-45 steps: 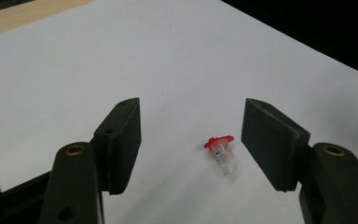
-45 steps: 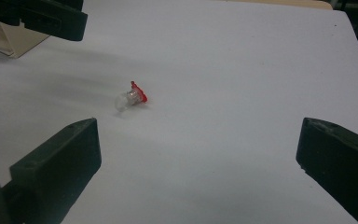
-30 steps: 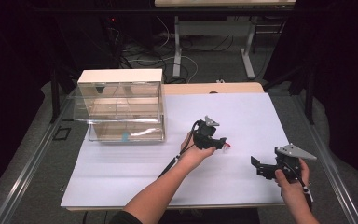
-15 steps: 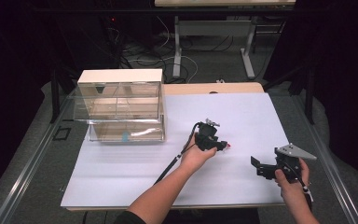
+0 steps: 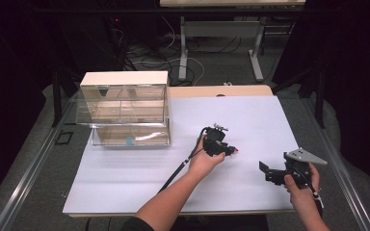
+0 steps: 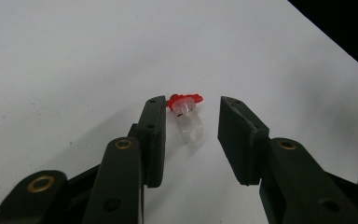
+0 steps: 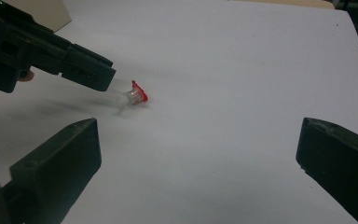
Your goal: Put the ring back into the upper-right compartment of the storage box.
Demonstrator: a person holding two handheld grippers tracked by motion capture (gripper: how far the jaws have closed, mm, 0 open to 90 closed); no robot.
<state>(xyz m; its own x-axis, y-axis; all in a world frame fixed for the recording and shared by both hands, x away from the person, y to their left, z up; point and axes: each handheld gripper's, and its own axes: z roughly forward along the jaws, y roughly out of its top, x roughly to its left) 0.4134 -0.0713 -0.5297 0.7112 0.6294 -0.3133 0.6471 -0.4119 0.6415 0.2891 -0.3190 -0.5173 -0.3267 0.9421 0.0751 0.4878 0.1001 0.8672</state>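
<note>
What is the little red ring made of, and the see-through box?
The ring looks like plastic: a glossy red top on a clear, see-through band. The box seems clear, shiny plastic with a pale top, perhaps wood or board; its drawers show through the walls.

No readable text — no labels, brands, numbers

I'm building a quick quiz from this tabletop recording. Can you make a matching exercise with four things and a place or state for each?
Things:
1. left hand-held gripper
2. right hand-held gripper
3. red-topped ring
4. clear drawer box

States:
A. at the table's far left
B. open, off to the right, away from the ring
C. lying on the white tabletop
D. open, jaws on either side of the ring

Pairs: 1-D, 2-B, 3-C, 4-A
</note>
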